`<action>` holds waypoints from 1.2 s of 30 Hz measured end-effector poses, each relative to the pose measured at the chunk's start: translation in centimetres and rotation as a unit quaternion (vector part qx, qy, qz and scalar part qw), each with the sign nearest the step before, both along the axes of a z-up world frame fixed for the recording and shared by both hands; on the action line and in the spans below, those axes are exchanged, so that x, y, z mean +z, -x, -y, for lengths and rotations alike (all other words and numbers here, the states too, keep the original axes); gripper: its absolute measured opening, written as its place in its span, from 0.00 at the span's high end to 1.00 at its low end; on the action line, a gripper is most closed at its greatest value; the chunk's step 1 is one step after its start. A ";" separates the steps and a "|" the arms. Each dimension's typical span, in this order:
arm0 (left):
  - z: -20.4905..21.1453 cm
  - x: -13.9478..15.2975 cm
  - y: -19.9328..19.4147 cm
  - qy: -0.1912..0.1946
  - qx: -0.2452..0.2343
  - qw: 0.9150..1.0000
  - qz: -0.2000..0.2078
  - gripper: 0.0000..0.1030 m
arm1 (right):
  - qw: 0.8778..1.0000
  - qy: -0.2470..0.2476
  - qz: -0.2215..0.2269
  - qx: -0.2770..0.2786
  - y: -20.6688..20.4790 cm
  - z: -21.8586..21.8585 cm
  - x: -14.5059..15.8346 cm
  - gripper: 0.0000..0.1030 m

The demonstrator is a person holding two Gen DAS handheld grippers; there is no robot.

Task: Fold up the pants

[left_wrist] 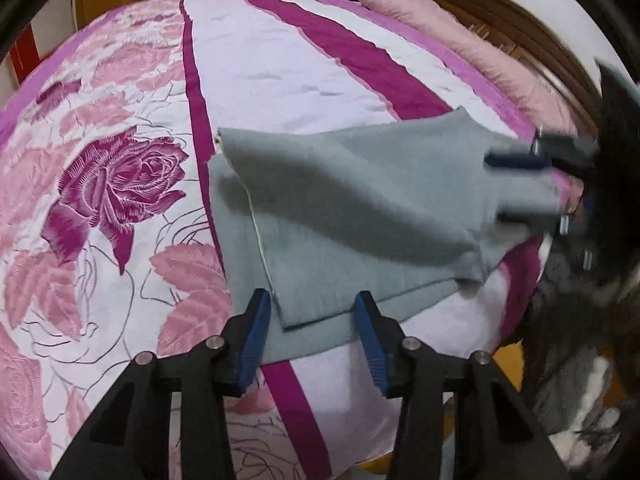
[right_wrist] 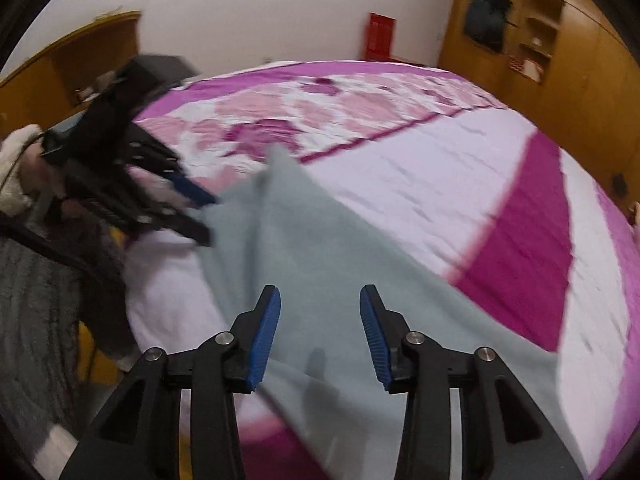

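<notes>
We see grey pants (left_wrist: 340, 216) folded on the bedspread (left_wrist: 120, 200). Our left gripper (left_wrist: 314, 320) gapes at six o'clock; right gripper (left_wrist: 520, 188) at three, jaws apart

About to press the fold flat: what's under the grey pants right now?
The grey pants lie on the floral bedspread, which shows all around them. Their upper layer is folded over a lower one. Whatever is between the layers or directly beneath is covered, so I cannot tell.

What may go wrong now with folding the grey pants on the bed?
1. Both grippers, left and right, have open jaws, so the raised fold of the grey pants may slump unevenly.
2. The pants lie near the edge of the bed and could slide off.
</notes>
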State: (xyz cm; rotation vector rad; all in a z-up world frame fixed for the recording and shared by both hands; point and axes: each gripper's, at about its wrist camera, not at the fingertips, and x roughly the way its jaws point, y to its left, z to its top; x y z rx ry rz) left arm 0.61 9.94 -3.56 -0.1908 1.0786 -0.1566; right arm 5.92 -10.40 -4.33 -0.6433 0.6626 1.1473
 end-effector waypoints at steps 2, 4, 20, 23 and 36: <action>-0.4 0.0 -0.4 0.006 0.011 1.000 0.000 0.75 | 1.000 -0.003 -0.010 0.005 0.8 -0.7 -0.8 0.61; -0.8 -0.1 -0.6 -0.005 0.028 1.000 0.000 0.96 | 1.000 0.002 -0.019 -0.005 0.9 -0.6 -1.7 0.61; -3.1 0.5 1.9 -0.027 0.071 0.997 0.018 0.96 | 0.993 -0.013 -0.029 -0.117 -2.4 6.4 -1.6 0.61; -2.6 0.3 2.1 -0.034 0.067 0.997 0.013 0.97 | 0.992 -0.006 -0.022 -0.127 -2.5 7.3 -1.9 0.61; -4.4 6.5 -0.2 -0.054 0.086 0.992 0.074 0.53 | 0.992 0.009 0.024 -0.121 -9.0 8.3 1.4 0.61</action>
